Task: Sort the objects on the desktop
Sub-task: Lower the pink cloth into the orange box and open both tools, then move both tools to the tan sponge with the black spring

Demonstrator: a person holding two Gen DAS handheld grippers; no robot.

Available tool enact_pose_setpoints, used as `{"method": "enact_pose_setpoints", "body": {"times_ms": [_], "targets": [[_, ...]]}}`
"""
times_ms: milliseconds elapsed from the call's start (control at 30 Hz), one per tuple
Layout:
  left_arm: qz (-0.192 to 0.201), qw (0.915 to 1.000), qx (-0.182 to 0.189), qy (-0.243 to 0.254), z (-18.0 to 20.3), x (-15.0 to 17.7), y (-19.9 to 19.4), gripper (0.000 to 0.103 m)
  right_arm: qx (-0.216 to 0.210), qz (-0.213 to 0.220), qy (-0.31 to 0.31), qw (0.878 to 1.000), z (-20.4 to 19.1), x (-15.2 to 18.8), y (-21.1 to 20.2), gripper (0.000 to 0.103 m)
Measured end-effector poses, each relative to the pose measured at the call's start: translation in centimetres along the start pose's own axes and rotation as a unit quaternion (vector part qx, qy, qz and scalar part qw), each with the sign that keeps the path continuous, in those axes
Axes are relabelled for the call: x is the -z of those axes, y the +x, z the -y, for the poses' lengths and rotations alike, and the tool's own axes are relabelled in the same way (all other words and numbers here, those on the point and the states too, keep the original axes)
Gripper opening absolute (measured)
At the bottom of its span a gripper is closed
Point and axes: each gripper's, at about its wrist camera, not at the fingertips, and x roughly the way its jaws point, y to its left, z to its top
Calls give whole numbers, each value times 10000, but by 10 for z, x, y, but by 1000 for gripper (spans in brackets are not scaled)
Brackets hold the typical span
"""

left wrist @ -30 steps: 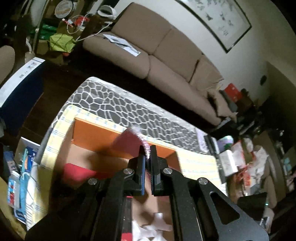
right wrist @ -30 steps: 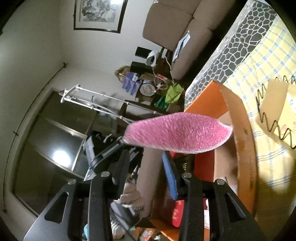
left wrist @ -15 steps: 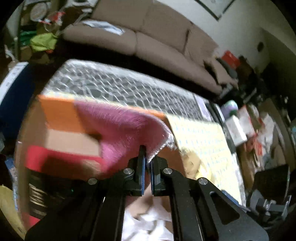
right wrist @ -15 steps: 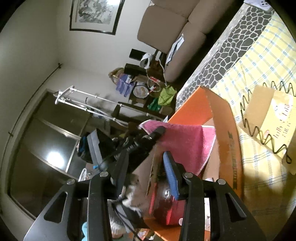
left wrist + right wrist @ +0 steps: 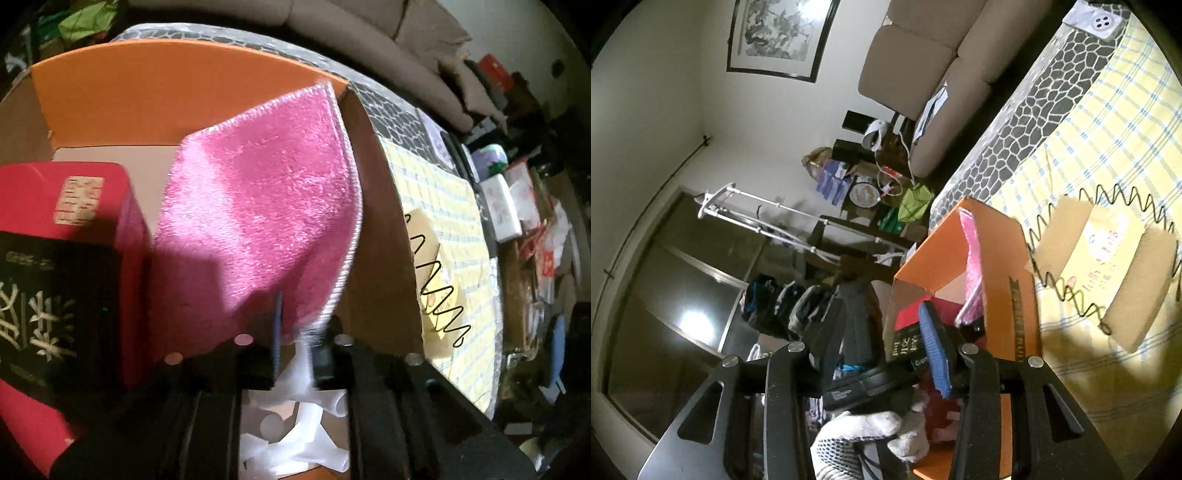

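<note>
Dim room, both fisheye views with strong barrel bend and black vignette corners. Hard directional light hits the pink cloth (image 5: 266, 192) with a sharp dark shadow across its lower part. Left gripper (image 5: 295, 354) fingers motion-blurred, underexposed. Right view: glare spot on glass door (image 5: 696, 321), bright yellow checked cloth (image 5: 1108, 122), sharper.

Fuzzy pink cloth (image 5: 266, 192), matt orange cardboard box (image 5: 155, 88), glossy red carton (image 5: 55, 206), knitted glove (image 5: 864, 435).
</note>
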Motion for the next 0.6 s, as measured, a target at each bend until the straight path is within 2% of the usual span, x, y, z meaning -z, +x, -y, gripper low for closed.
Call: {"method": "enact_pose_setpoints", "body": {"times_ms": [33, 100, 167, 300, 367, 400, 433, 467, 500, 600], "targets": [[21, 10000, -59, 12, 0, 0, -3, 28, 20, 32, 7, 10000, 1, -1, -4, 47], [27, 9999, -95, 35, 1, 0, -7, 35, 67, 73, 1, 10000, 2, -4, -9, 48], [42, 9999, -86, 54, 4, 2, -15, 48, 111, 111, -15, 9999, 3, -6, -16, 48], [329, 9991, 254, 81, 12, 8, -41, 54, 158, 225, -42, 9996, 4, -10, -30, 51], [538, 9977, 405, 105, 16, 11, -54, 73, 234, 306, -91, 9992, 2, -12, -39, 59], [685, 9964, 486, 131, 18, 15, -62, 79, 326, 366, -163, 9987, 2, -14, -44, 69], [767, 9956, 517, 149, 23, 17, -66, 90, 391, 390, -208, 9983, 3, -13, -47, 83], [885, 9943, 561, 187, 25, 21, -71, 98, 478, 415, -239, 9977, 4, -14, -52, 89], [977, 9933, 577, 221, 29, 24, -74, 100, 515, 425, -242, 9975, 7, -15, -54, 95], [1227, 9900, 574, 403, 41, 34, -82, 101, 746, 491, -225, 9957, 14, -17, -67, 95]]}}
